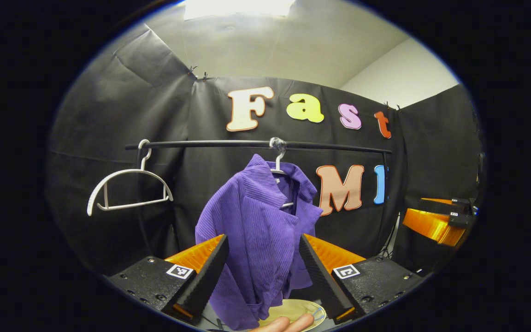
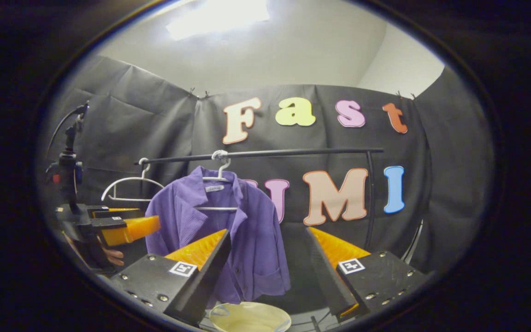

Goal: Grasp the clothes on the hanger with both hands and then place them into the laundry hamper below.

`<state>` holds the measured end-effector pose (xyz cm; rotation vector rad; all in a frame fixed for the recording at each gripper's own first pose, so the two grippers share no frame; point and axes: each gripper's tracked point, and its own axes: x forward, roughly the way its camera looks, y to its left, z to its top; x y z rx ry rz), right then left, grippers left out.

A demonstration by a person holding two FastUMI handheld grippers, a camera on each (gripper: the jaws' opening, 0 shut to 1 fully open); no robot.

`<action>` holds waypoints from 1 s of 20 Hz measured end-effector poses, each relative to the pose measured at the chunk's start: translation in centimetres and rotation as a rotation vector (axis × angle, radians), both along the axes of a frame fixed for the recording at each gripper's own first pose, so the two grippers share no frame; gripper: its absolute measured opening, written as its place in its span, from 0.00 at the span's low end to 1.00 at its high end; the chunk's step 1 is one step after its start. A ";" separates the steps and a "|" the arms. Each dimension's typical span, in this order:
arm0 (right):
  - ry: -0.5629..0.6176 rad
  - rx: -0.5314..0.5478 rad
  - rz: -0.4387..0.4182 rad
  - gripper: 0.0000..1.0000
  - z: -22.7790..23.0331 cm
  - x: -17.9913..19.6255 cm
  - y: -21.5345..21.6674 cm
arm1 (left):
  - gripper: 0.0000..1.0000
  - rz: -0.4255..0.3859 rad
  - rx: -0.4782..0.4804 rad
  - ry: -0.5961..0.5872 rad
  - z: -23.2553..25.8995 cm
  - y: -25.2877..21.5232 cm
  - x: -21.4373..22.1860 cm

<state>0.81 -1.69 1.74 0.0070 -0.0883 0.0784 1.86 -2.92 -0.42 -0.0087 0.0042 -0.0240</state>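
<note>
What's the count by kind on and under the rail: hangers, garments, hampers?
White plastic hangers: 2, one bare, one carrying the shirt
Purple ribbed collared shirt: 1
Pale yellow round laundry hamper below the black rail: 1
Total: 4
</note>
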 end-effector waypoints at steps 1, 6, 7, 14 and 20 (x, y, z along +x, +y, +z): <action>-0.018 0.000 0.012 0.94 0.2 0.0 0.1 | 0.91 0.003 0.007 0.004 -0.5 -0.2 0.3; -0.042 -0.042 0.017 0.93 -0.4 1.3 -0.4 | 0.91 0.022 0.032 0.019 -2.9 -1.3 1.7; -0.035 -0.056 0.012 0.96 -1.0 1.8 -0.6 | 0.91 0.024 0.032 0.022 -3.4 -1.5 1.9; 0.046 -0.084 0.066 0.96 -5.9 6.4 0.2 | 0.91 0.096 0.052 0.005 -6.3 -1.7 3.6; 0.012 -0.039 0.119 0.94 -6.5 10.3 1.2 | 0.93 0.183 0.114 -0.056 -5.7 -1.3 5.9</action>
